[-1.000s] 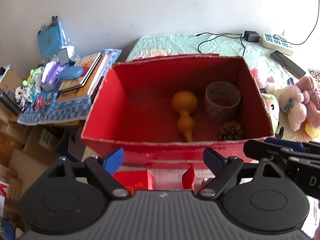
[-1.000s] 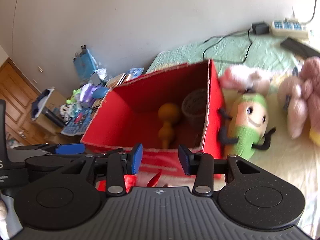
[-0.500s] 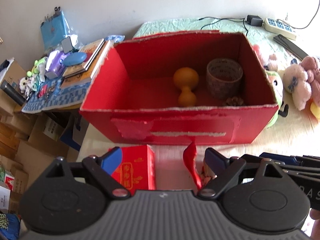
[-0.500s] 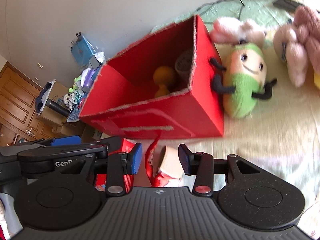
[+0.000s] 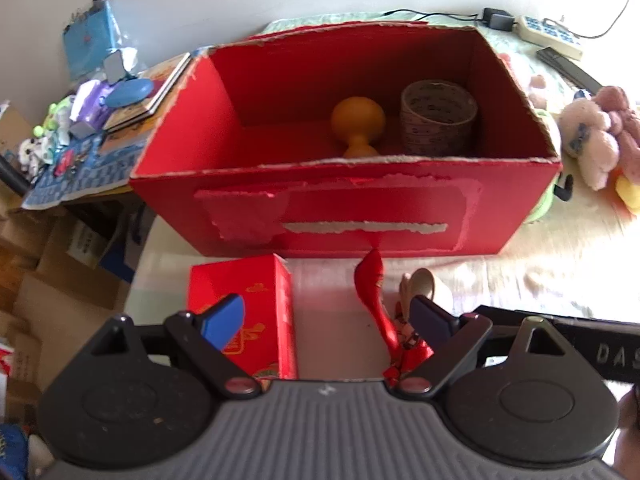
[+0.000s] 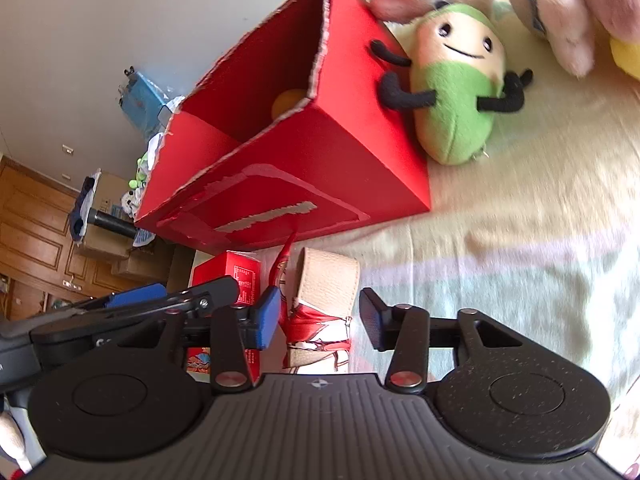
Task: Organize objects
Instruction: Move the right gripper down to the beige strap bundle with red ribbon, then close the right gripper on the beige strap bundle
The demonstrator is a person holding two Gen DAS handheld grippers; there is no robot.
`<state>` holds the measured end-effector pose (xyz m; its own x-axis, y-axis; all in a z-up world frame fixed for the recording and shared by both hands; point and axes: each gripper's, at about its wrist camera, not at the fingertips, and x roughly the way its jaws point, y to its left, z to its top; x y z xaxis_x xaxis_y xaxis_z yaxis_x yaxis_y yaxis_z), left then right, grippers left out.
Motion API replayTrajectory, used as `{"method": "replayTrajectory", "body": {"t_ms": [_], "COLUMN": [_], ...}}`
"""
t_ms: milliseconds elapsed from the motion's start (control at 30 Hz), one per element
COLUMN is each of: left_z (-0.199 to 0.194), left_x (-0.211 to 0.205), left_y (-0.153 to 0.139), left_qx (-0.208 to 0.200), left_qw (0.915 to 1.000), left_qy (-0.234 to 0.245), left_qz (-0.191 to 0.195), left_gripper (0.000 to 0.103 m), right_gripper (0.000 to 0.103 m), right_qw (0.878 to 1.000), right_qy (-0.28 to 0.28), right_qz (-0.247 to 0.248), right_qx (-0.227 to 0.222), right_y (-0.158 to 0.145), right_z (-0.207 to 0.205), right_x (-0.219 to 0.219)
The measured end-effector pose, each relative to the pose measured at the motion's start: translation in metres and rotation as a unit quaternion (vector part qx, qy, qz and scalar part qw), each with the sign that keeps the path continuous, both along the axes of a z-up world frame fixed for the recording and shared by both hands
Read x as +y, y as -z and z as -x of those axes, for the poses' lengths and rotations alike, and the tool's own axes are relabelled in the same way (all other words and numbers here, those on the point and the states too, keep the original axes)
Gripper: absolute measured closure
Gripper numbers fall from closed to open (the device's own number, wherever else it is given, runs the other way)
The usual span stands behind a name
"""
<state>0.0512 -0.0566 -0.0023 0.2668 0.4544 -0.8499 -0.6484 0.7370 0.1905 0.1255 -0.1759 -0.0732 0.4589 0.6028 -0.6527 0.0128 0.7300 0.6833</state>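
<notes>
A big open red cardboard box (image 5: 340, 208) (image 6: 320, 152) stands on the bed and holds an orange gourd (image 5: 357, 124) and a woven cup (image 5: 438, 118). In front of it lie a small red carton (image 5: 244, 312) (image 6: 232, 276) and a beige-and-red doll with a red tail (image 5: 384, 312) (image 6: 324, 300). My left gripper (image 5: 326, 320) is open, low over the carton and doll. My right gripper (image 6: 318, 316) is open, its fingers either side of the doll, not touching it.
A green plush (image 6: 456, 92) leans on the box's right side, pink plushes (image 5: 600, 140) beyond it. A power strip (image 5: 548, 36) and cables lie at the back. A cluttered side table with books (image 5: 120, 108) stands left, cardboard boxes below.
Both grippers have drawn back and dropped from the box's rim to the objects in front of it. The right gripper has opened wider around the doll.
</notes>
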Motion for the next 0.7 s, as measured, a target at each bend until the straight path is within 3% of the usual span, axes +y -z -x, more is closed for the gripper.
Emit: {"method": "replayTrajectory", "body": {"t_ms": [400,700], "left_z": [0.026,0.017], "left_x": [-0.021,-0.009], "left_y": [0.026,0.051], "left_qx": [-0.052,-0.065], "left_qw": [0.9906,0.9829], "left_qy": [0.102,0.100], "left_qz": [0.076,0.141], "left_gripper": [0.012,0.017], "right_gripper": [0.053,0.053], "right_qw": [0.998,0.998], "right_qy": [0.018,0.013], "right_qz": [-0.041,-0.053], "right_qx": [0.046,0.044], "right_y": [0.031,0.030], "right_z": [0.007,0.002], "right_x": [-0.008,-0.008]}}
